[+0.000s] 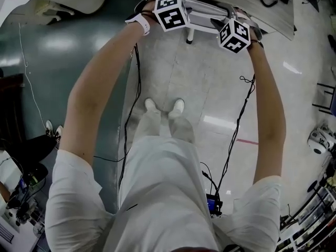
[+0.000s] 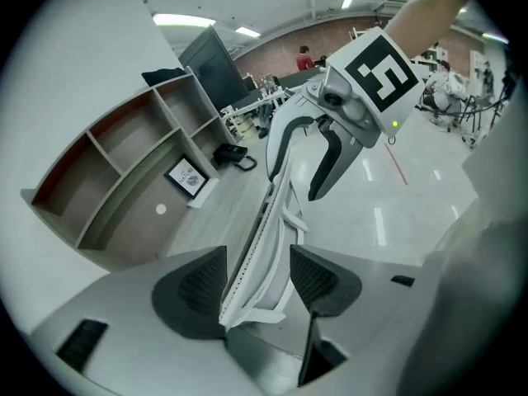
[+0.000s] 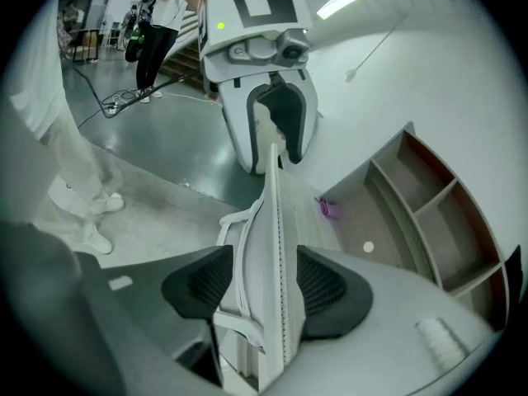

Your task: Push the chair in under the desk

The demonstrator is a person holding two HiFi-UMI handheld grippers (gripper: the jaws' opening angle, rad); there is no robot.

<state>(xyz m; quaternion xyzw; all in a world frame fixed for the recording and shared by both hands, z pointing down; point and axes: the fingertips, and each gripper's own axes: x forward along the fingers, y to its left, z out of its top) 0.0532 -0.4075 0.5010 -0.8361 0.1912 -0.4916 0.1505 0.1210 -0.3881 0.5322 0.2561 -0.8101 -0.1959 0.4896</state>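
Both grippers sit at the top edge of the white chair (image 2: 276, 192) back. Left gripper (image 2: 257, 283) - jaws spread wide, the back's rim between the pads, clear gap at the right-hand pad. Right gripper (image 3: 268, 285) - jaws wide too, the back's edge nearly fills the space between the pads, no squeeze visible. In the head view the chair is at top centre between the two grippers, just beside the desk (image 1: 275, 17) edge at upper right. Shelves (image 2: 124, 167) stand on the desk, left of frame. The person's shoes (image 1: 164, 107) are mid-frame.
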